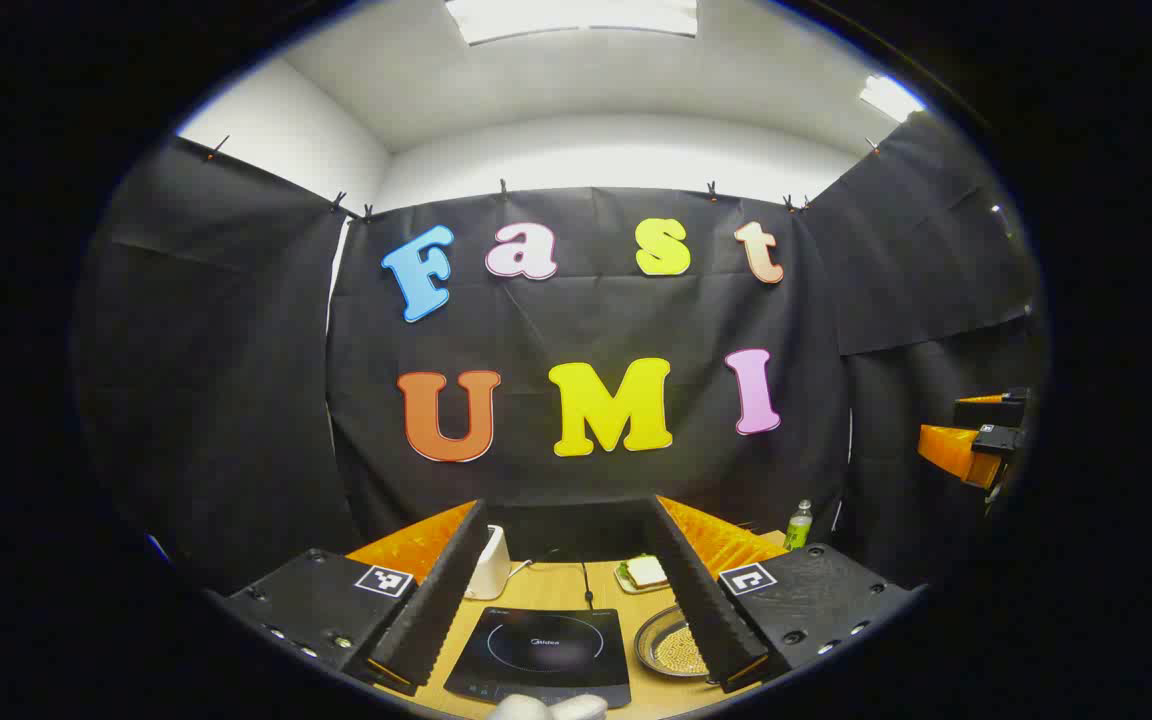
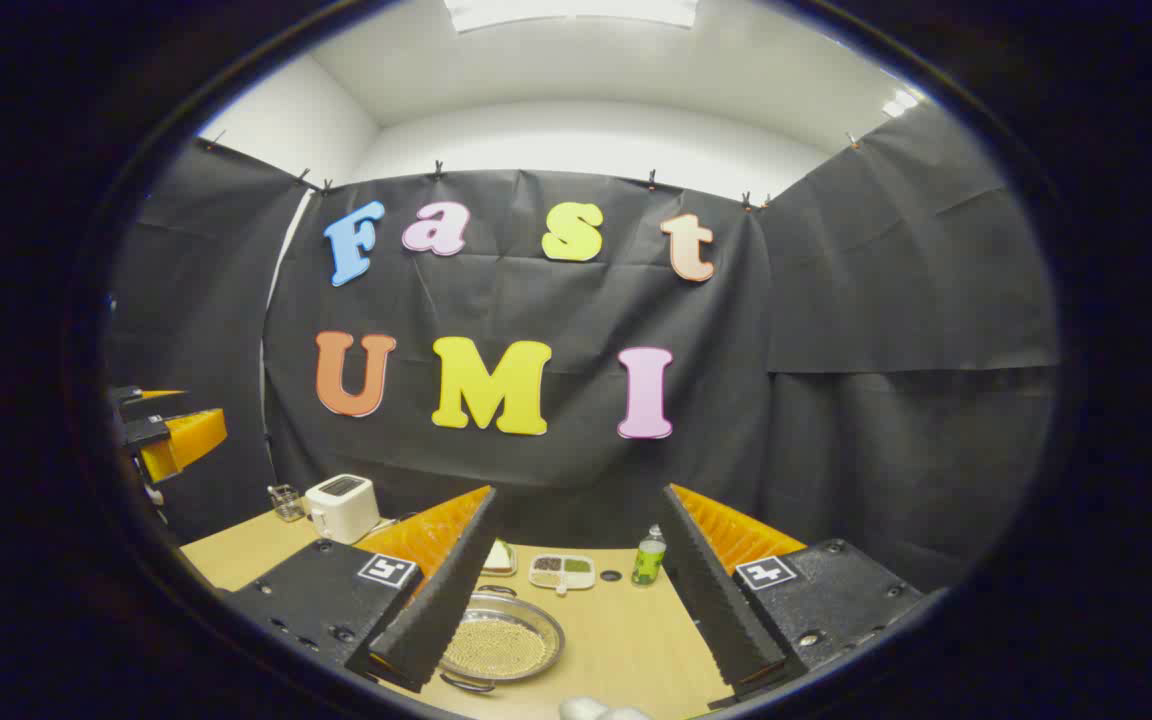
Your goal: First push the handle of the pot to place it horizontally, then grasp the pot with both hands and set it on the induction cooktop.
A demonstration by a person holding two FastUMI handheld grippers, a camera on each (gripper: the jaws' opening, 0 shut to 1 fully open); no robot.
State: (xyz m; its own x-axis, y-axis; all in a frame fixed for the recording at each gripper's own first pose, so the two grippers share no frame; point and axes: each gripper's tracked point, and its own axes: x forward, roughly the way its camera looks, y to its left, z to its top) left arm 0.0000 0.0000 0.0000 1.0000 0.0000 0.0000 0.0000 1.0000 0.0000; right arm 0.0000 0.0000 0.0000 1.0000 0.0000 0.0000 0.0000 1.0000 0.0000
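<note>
Black cloth walls the booth; below is a light wooden surface [image 1: 556,590]. My left gripper [image 1: 561,590] is held above it, jaws wide, nothing between them. Between its fingers I see the induction cooktop [image 1: 541,655], dark, flat on the surface. Behind it a white toaster [image 1: 489,563] and a plate with a sandwich [image 1: 644,573]. Right of the cooktop sits the pot [image 1: 671,645], a shallow metal pan holding pale grains, partly hidden by a finger. My right gripper [image 2: 576,585] is also raised, jaws wide, holding nothing. In the right gripper view the pot [image 2: 501,645] is low left, behind the left finger; its handle I cannot make out. Farther back: 1 green bottle [image 2: 649,560], 1 compartment tray [image 2: 562,571].
</note>
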